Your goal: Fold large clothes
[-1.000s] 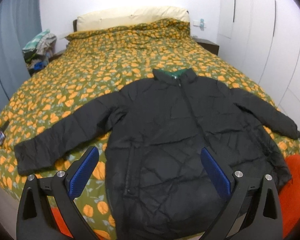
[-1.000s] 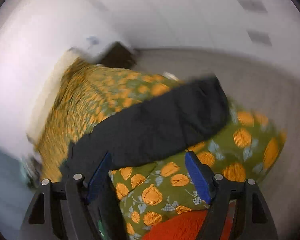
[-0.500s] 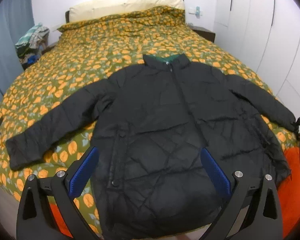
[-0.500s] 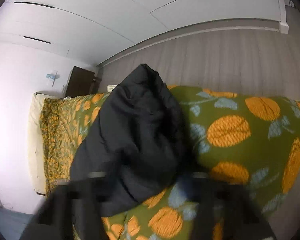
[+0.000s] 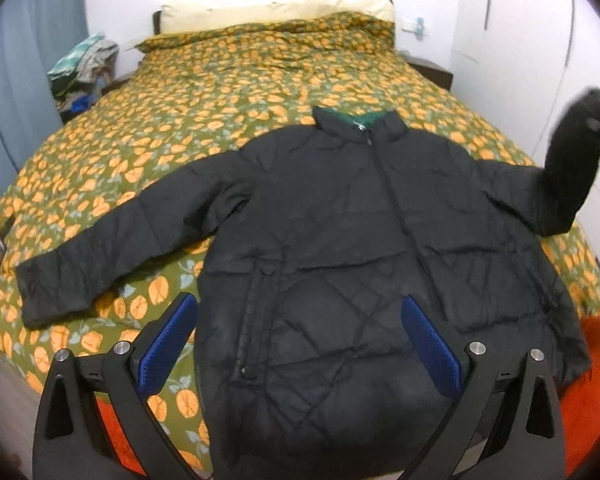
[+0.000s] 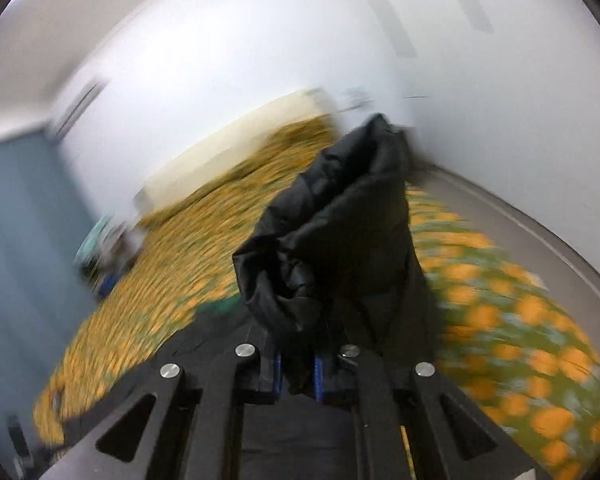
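Note:
A black quilted jacket (image 5: pixel 340 240) lies front up on the bed, collar toward the pillows. Its left sleeve (image 5: pixel 112 240) lies flat and stretched out to the left. My left gripper (image 5: pixel 296 336) is open and empty, above the jacket's lower hem. My right gripper (image 6: pixel 297 376) is shut on the cuff of the right sleeve (image 6: pixel 340 232). In the left wrist view the right sleeve (image 5: pixel 568 168) is lifted off the bed at the far right.
The bed has a green cover with orange flowers (image 5: pixel 220 100) and a cream pillow (image 5: pixel 276 16). A pile of clothes (image 5: pixel 82 68) sits at the left. White wardrobe doors (image 5: pixel 540 40) stand on the right. An orange cloth (image 5: pixel 596 360) lies at the bed's near corner.
My right gripper closed on the right sleeve's cuff and raised it off the bed. The left gripper stayed open above the hem, shifting only slightly.

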The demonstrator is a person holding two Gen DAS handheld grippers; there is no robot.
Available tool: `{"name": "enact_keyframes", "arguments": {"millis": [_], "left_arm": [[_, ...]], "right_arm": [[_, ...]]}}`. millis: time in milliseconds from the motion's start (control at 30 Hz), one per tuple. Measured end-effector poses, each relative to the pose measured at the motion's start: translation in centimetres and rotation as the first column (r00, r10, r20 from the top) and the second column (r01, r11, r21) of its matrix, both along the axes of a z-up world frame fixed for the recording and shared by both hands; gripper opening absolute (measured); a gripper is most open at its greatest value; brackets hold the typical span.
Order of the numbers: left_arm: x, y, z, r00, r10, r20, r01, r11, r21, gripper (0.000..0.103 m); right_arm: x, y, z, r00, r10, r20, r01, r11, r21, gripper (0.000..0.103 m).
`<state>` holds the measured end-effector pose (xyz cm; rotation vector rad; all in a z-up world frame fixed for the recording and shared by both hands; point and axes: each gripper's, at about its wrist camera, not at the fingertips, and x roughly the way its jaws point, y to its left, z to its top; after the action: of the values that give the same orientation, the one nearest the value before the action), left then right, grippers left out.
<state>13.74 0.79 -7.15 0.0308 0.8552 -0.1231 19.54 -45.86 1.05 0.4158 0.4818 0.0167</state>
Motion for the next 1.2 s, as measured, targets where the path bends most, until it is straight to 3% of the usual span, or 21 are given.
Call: {"name": "enact_keyframes", "arguments": {"millis": [67,167,300,400,467,533,567,600,733,800,933,1000,1033,1067,1100,1200], "left_arm": [[0.4,0.7,-0.4,1.0,0.019,-0.016,-0.019,1.0,-0.015,0.102],[0.8,1.7,-1.2,0.998,0.031,-0.045,-0.032,0.999,-0.022,0.102],[1.2,2.3,-2.4,0.997,0.047,-0.068,-0.047,0.999,0.003,0.101],[1.8,2.3,-3.2,0.995,0.051,-0.087,-0.052,0.999,-0.002,0.101],[2.5,2.0,-3.9,0.993,0.045,-0.109,-0.047,0.999,-0.014,0.101],[3.4,1.6,-4.4,0.992,0.03,-0.125,-0.034,0.999,-0.032,0.101],[4.1,1.3,-4.7,0.99,0.013,-0.138,-0.02,0.998,-0.052,0.101],[4.6,1.1,-4.9,0.989,0.0,-0.146,-0.011,0.997,-0.074,0.101],[7.5,0.0,-5.4,0.975,-0.085,-0.204,0.033,0.968,-0.247,0.101],[9.1,-1.5,-5.9,0.965,-0.138,-0.223,0.067,0.953,-0.296,0.101],[13.8,-6.4,-8.2,0.942,-0.208,-0.262,0.133,0.951,-0.278,0.098],[15.7,-8.4,-9.6,0.939,-0.199,-0.28,0.136,0.964,-0.229,0.084],[16.4,-9.3,-10.2,0.935,-0.198,-0.294,0.14,0.968,-0.207,0.061],[17.0,-10.2,-10.7,0.928,-0.214,-0.304,0.157,0.967,-0.201,0.025],[17.3,-10.8,-10.8,0.926,-0.227,-0.303,0.173,0.966,-0.194,0.014],[18.0,-11.6,-8.0,0.946,-0.235,-0.221,0.215,0.97,-0.109,0.008]], "right_arm": [[2.6,5.1,-0.5,0.996,0.092,-0.024,-0.093,0.994,-0.059,0.011],[5.1,12.8,-3.8,0.975,0.206,-0.084,-0.214,0.971,-0.105,0.011],[8.2,20.9,-10.2,0.944,0.268,-0.191,-0.302,0.937,-0.177,0.011],[8.9,24.2,-14.3,0.916,0.298,-0.268,-0.351,0.92,-0.174,0.011],[8.4,25.6,-16.0,0.899,0.325,-0.295,-0.385,0.906,-0.174,0.015],[7.9,26.0,-17.5,0.876,0.367,-0.314,-0.425,0.895,-0.138,0.029],[7.2,26.1,-17.6,0.855,0.41,-0.317,-0.457,0.885,-0.089,0.061],[6.7,26.1,-17.7,0.841,0.445,-0.309,-0.479,0.877,-0.041,0.083],[3.7,25.0,-15.9,0.84,0.474,-0.265,-0.492,0.87,-0.004,0.084],[2.2,24.3,-15.3,0.843,0.471,-0.258,-0.486,0.874,0.008,0.084],[-0.3,22.1,-14.7,0.846,0.465,-0.262,-0.466,0.882,0.06,0.084],[-1.3,21.0,-14.4,0.853,0.453,-0.259,-0.449,0.89,0.077,0.084],[-1.9,20.3,-14.2,0.859,0.445,-0.254,-0.438,0.895,0.088,0.084],[-2.3,19.7,-14.0,0.863,0.438,-0.25,-0.428,0.899,0.096,0.084],[-2.7,19.0,-13.7,0.871,0.423,-0.249,-0.411,0.906,0.099,0.084],[-3.2,16.4,-12.8,0.896,0.383,-0.225,-0.367,0.923,0.114,0.084]]}}
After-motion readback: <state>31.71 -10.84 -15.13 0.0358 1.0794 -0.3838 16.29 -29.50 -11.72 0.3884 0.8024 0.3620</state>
